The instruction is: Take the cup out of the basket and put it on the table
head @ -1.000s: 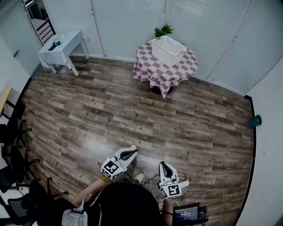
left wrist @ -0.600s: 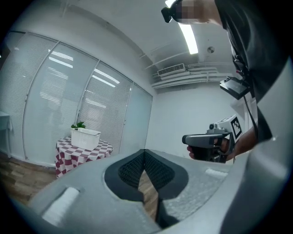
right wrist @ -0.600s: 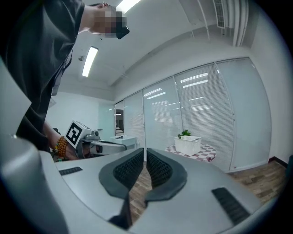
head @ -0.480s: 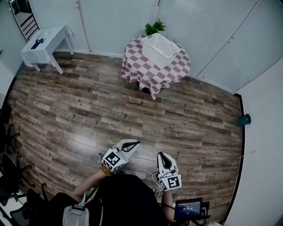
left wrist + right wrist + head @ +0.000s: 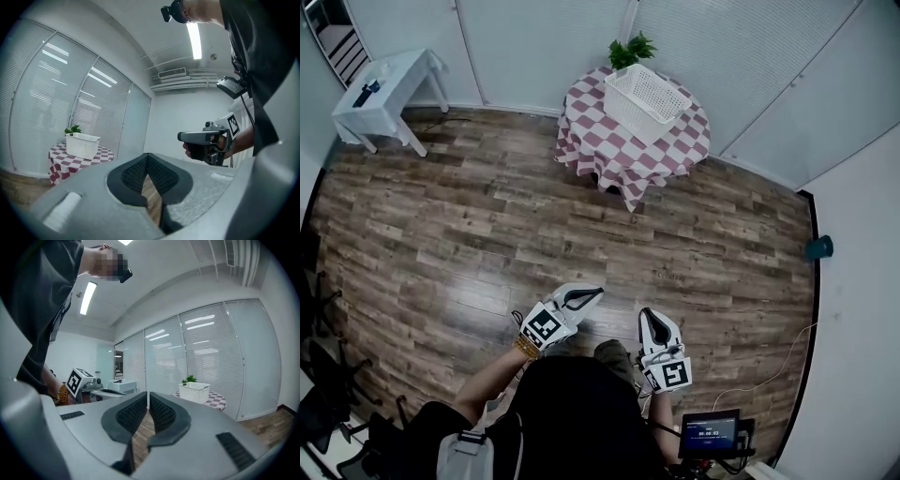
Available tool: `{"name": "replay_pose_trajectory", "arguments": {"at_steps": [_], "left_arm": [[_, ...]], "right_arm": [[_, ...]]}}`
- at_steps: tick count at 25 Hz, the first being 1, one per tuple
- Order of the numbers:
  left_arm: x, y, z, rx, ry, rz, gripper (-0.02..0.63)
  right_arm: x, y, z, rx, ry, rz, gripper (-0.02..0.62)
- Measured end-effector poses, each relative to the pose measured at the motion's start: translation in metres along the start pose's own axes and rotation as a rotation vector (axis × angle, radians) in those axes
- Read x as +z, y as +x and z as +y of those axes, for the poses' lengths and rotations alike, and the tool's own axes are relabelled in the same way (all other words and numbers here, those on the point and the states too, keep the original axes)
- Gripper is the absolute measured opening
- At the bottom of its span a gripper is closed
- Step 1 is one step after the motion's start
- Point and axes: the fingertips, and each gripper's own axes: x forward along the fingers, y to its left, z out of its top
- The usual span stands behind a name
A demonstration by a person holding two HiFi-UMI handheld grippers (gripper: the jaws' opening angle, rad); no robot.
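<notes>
The white slatted basket stands on a round table with a red-and-white checked cloth at the far side of the room. It also shows in the left gripper view as the basket and in the right gripper view as the basket. No cup shows in any view; the basket's inside is hidden. My left gripper and right gripper are held close to my body, far from the table, both shut with nothing in them.
A green plant stands behind the basket. A small white table sits at the far left. A teal object is by the right wall. A screen and a cable lie near my feet. Dark chairs line the left edge.
The head view has shifted, so the round table and basket sit slightly higher and more to the left. Both grippers stay shut in front of the body, a little higher in the picture.
</notes>
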Motion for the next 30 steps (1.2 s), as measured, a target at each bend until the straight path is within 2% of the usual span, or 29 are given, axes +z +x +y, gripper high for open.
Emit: {"name": "replay_pose_trajectory", "arguments": {"at_steps": [8,13,20,25,30], "left_arm": [[-0.003,0.027,0.029,0.030,-0.014,0.031,0.005],[0.004,0.061,0.041,0.063,-0.002,0.049,0.005],[0.013,0.131,0.070,0.148,-0.016,0.061,0.005],[0.027,0.189,0.088,0.182,-0.021,0.062,0.005],[0.038,0.229,0.101,0.222,-0.014,0.067,0.005]], "right_arm": [[-0.004,0.035,-0.032,0.032,0.037,-0.006,0.012],[-0.006,0.059,-0.065,0.095,0.045,-0.031,0.012],[-0.006,0.086,-0.147,0.181,0.056,-0.047,0.012],[-0.007,0.093,-0.214,0.195,0.052,-0.052,0.011],[-0.007,0.098,-0.264,0.206,0.059,-0.062,0.012]]}}
